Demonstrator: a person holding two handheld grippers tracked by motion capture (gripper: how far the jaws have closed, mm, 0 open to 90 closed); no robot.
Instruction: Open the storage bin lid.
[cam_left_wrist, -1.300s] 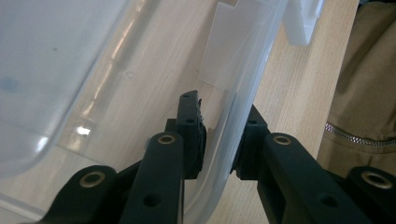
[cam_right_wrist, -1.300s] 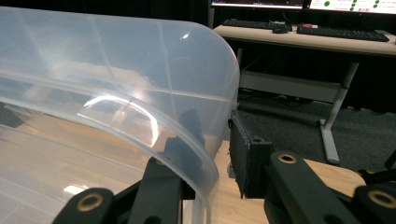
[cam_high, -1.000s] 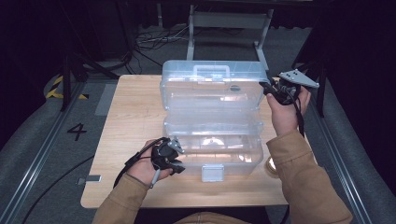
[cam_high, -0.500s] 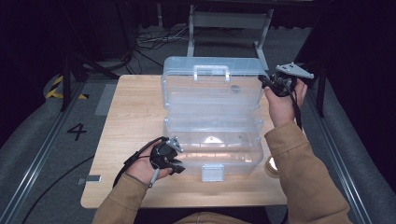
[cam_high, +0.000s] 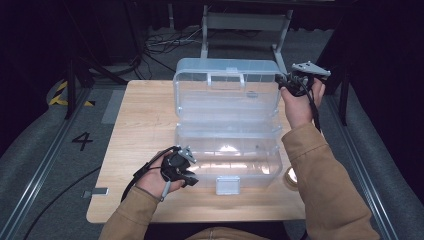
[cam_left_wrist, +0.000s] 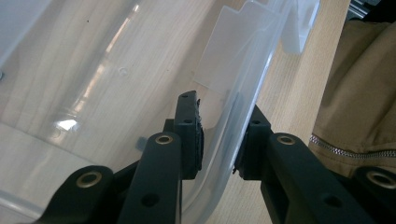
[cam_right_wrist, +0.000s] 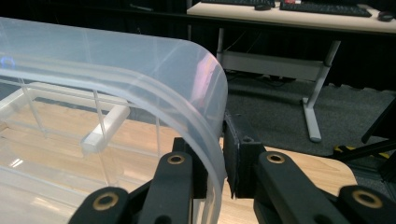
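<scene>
A clear plastic case stands open on the wooden table. Its base lies near the front edge and its lid is tilted up behind it. My left gripper is shut on the base's front left wall, with one pad on each side of it. At the lid's upper right corner, my right gripper is shut on the curved rim. The lid's white handle shows through the plastic.
A white latch hangs at the base's front. A small round shiny object sits by the base's right front corner. Behind the table are a metal frame and cables on the floor. Bare wood lies left of the case.
My right gripper has moved up and away with the lid's corner, so the lid stands more upright. The left gripper has stayed on the base.
</scene>
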